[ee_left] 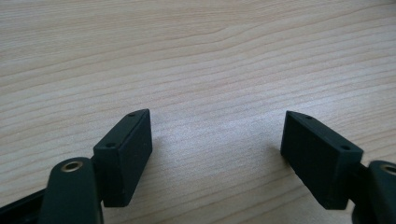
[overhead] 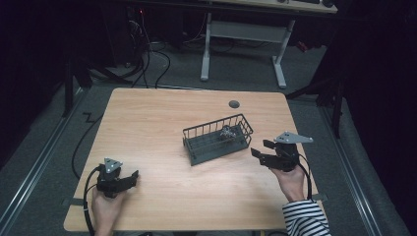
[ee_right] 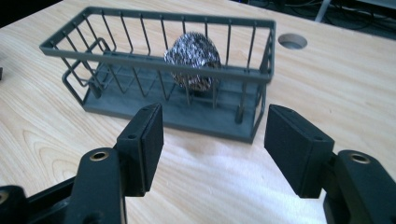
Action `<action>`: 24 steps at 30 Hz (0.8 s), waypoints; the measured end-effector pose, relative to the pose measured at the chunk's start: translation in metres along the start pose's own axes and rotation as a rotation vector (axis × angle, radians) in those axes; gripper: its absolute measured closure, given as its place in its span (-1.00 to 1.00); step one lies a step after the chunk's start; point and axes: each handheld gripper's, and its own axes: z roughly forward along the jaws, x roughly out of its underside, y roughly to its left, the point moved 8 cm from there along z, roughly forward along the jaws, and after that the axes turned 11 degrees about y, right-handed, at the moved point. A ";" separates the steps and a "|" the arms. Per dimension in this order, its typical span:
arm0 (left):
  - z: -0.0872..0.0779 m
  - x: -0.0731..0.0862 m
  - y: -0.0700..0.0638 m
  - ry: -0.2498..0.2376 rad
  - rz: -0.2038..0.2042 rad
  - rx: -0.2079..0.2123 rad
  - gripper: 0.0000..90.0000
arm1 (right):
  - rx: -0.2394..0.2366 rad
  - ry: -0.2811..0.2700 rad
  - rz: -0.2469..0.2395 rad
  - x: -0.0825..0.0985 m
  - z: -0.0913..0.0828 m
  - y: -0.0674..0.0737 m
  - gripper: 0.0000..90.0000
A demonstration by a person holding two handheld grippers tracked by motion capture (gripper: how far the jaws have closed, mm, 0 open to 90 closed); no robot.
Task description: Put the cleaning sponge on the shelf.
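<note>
**Scouring ball sits in wire basket as two grippers hold off**

While a steel-wool scouring ball (ee_right: 192, 63) rests inside the dark wire basket (overhead: 193, 134) at the centre right of the high view, toward the basket's right end, both handheld grippers stay clear of it. At the right of that frame, the right gripper (overhead: 261, 149) points left toward the basket's near end, its jaws parted with nothing between them; in its own view the two black pads stand apart in the lower frame, short of the basket's near corner. At the lower left of the high view, the left gripper (overhead: 134, 176) lies low over the wooden table (overhead: 147, 123), its jaws spread wide over bare wood grain.

The risk, judged from here, lies in the basket's bars. A jaw driven in at this low angle could catch the rim or a wire upright and shove the light basket across the smooth tabletop, since nothing pins it down. The springy ball could also slip from a shallow pinch and roll along the basket floor. A cable port (overhead: 234, 103) sits beyond, in the upper centre.
</note>
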 end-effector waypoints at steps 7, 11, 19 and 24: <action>0.000 0.000 0.000 0.000 0.001 -0.001 -0.43 | -0.025 -0.041 0.033 0.022 -0.002 0.000 -0.13; 0.000 0.000 0.000 0.000 0.001 -0.001 -0.43 | -0.018 -0.020 0.054 0.039 0.002 -0.001 -0.13; 0.000 0.000 0.000 0.000 0.001 -0.004 -0.43 | -0.051 -0.003 0.084 0.063 0.015 -0.002 -0.14; 0.000 0.000 0.000 -0.001 0.001 -0.004 -0.43 | -0.087 0.012 0.093 0.078 0.024 0.002 -0.16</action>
